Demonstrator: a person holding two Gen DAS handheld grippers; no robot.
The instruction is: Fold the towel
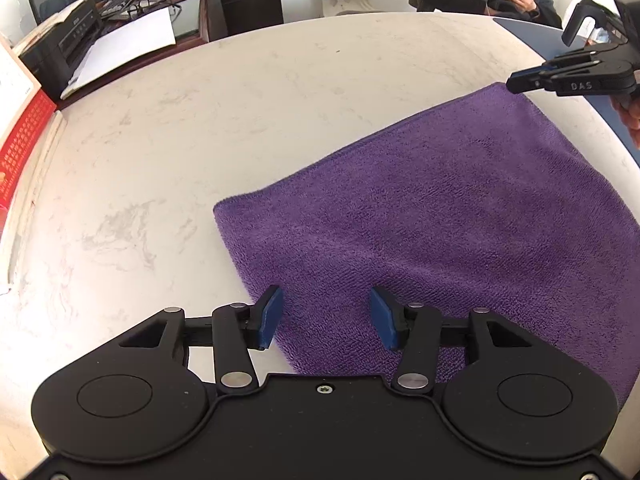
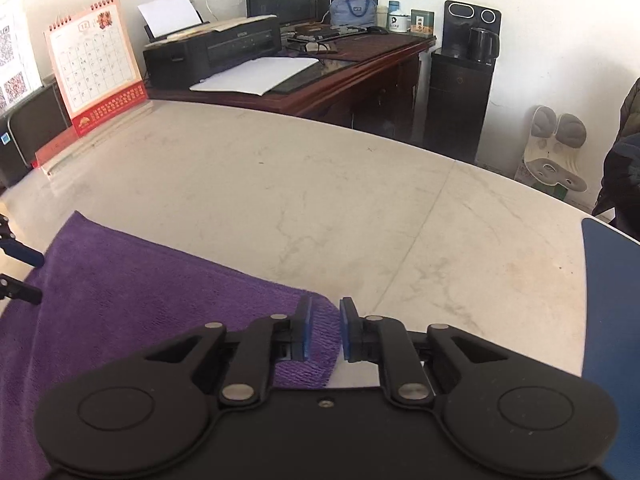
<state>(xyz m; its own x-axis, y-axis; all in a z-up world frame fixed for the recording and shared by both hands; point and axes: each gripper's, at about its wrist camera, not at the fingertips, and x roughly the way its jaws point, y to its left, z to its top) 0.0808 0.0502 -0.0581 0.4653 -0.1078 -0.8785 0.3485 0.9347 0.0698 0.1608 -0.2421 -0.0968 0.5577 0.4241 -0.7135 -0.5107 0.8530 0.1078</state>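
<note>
Purple towel (image 1: 440, 216) flat on the pale marble worktop (image 1: 200, 128), left gripper (image 1: 326, 318) fingers apart, empty, over its near edge, right gripper (image 2: 325, 330) fingers narrowly parted, astride a corner, gripping nothing.

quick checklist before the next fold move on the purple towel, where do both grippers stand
1. Towel lies flat on the table: ok.
2. Left gripper open over the near edge, nothing pinched: ok.
3. Right gripper at the towel's corner, narrow gap between the pads: ok.
4. Right pads actually pinching cloth: cannot tell.
5. Table beyond the towel free of objects for folding: ok.
</note>
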